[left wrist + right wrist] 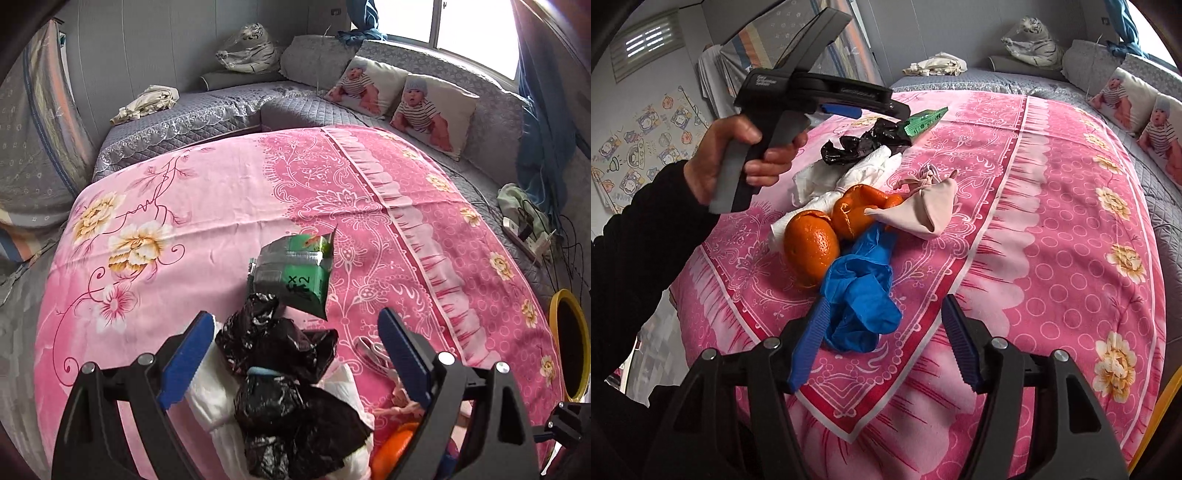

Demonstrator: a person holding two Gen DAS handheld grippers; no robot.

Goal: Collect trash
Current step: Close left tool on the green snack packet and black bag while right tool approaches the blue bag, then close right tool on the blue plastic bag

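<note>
Zero items collected | trash pile [857,206] all on bedspread [1052,221] | left gripper [295,354] wide open over black bag [280,369] | right gripper [882,343] spread, empty, at blue glove [860,295]

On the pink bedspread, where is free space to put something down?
Free: the pink bedspread right of the trash, toward the baby pillows. Crowded: the left strip with orange peels, blue glove, black bag and white tissue.

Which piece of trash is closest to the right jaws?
The crumpled blue glove. It lies right by the open right gripper, touching its left blue finger, while the orange peel, beige cloth and black bag lie farther up the pink bedspread.
</note>
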